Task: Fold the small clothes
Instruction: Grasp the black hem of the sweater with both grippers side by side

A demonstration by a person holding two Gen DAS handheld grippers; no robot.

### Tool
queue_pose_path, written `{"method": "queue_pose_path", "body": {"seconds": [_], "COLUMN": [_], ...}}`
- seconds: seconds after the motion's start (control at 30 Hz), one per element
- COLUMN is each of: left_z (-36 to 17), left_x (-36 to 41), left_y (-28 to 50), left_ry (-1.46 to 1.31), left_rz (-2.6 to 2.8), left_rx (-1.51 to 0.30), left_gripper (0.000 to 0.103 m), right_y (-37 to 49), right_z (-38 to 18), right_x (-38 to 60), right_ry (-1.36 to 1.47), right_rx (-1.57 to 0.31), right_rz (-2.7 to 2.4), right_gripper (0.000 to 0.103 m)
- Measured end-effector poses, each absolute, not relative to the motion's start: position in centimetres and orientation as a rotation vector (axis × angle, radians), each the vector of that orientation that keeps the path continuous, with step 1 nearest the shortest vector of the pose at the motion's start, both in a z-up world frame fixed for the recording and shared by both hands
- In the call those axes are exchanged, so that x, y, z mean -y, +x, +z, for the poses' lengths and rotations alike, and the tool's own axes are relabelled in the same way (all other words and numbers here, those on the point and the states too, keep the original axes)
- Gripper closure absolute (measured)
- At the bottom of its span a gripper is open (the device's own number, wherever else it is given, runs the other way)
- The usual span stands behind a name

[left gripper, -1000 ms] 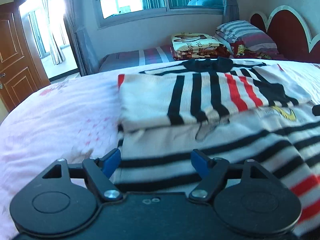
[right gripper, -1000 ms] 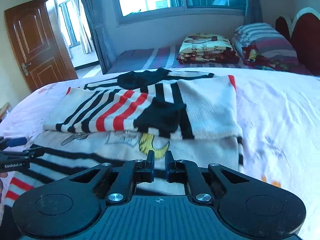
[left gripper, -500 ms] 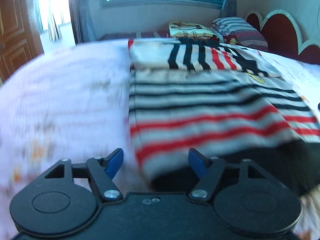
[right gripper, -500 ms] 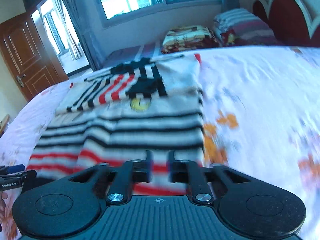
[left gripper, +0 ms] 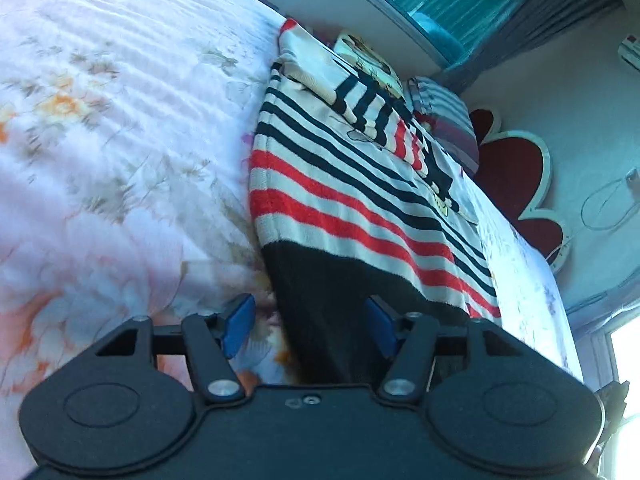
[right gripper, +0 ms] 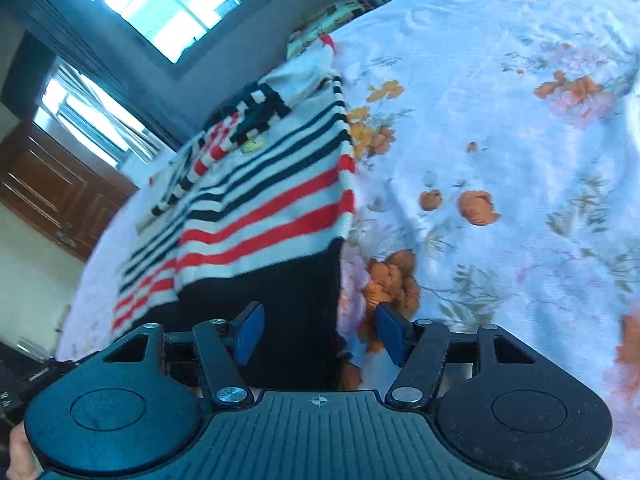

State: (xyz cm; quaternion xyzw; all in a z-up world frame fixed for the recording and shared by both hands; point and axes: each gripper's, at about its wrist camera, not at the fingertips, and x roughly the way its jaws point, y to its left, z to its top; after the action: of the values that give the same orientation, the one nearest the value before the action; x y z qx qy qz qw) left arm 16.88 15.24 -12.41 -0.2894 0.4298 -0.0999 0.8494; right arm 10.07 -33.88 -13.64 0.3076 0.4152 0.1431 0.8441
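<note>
A small striped sweater [left gripper: 340, 184], white with black and red stripes and a black hem band [left gripper: 328, 292], lies flat on the floral bedsheet [left gripper: 100, 120], its sleeves folded across the chest at the far end. My left gripper [left gripper: 308, 326] is open, tilted, straddling the hem's left corner. In the right wrist view the same sweater [right gripper: 256, 196] shows with its black hem [right gripper: 296, 308] nearest. My right gripper [right gripper: 320, 330] is open, tilted, straddling the hem's right corner. Neither grips cloth.
The floral sheet [right gripper: 500, 160] spreads wide to both sides of the sweater. Pillows [left gripper: 444, 116] and a red headboard [left gripper: 516, 188] lie beyond it. A window [right gripper: 160, 4] and a wooden door [right gripper: 52, 196] are at the far wall.
Both grippers drew back from the sleeve end to the black hem and tilted. The right gripper went from shut to open. The left stayed open.
</note>
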Motion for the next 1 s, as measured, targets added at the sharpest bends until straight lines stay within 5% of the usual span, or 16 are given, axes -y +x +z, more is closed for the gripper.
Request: {"method": "queue_pose_path", "body": {"seconds": [0.23,0.3,0.33,0.43,0.5,0.7,0.77,0.87,1.0], "left_z": [-13.2,-13.2,-13.3,-13.6,-13.7,-9.9,-10.8,-14.4,-14.8], "left_x": [-14.3,-13.8,-13.6,-12.2,-12.2,-14.7,-15.3,-14.7,-14.8], "left_y": [19.4,19.5,19.5,18.7,18.4,14.9,14.9,16.1,15.6], "left_ry": [-0.662,-0.661,-0.663,-0.61,-0.589,-0.687,-0.666,-0.625,-0.699], "left_rz": [-0.25,-0.268,-0.286,-0.323,-0.288,-0.351,-0.303,-0.228,-0.226], "left_rx": [-0.904,-0.905,-0.911,-0.932,-0.934,-0.647,-0.682,-0.863,-0.841], "left_gripper": [0.045,0.048,0.05,0.068,0.096,0.097,0.097,0.097,0.097], "right_y": [11.8,12.2,12.5,12.5,12.3,9.5,9.1,11.0,10.3], "right_z": [-13.9,-14.1,-14.5,-14.9,-14.7,-9.9,-10.5,-15.0,-14.2], "right_x": [32.2,31.9,31.7,31.2,31.4,32.7,33.4,33.0,33.1], "right_ry": [0.635,0.642,0.658,0.656,0.65,0.608,0.625,0.607,0.687], "right_rx": [-0.876,-0.888,-0.916,-0.933,-0.925,-0.722,-0.688,-0.909,-0.861], "right_rz": [0.347,0.36,0.393,0.395,0.374,0.426,0.431,0.334,0.345], "right_gripper": [0.043,0.064,0.083,0.085,0.093,0.097,0.097,0.098,0.098]}}
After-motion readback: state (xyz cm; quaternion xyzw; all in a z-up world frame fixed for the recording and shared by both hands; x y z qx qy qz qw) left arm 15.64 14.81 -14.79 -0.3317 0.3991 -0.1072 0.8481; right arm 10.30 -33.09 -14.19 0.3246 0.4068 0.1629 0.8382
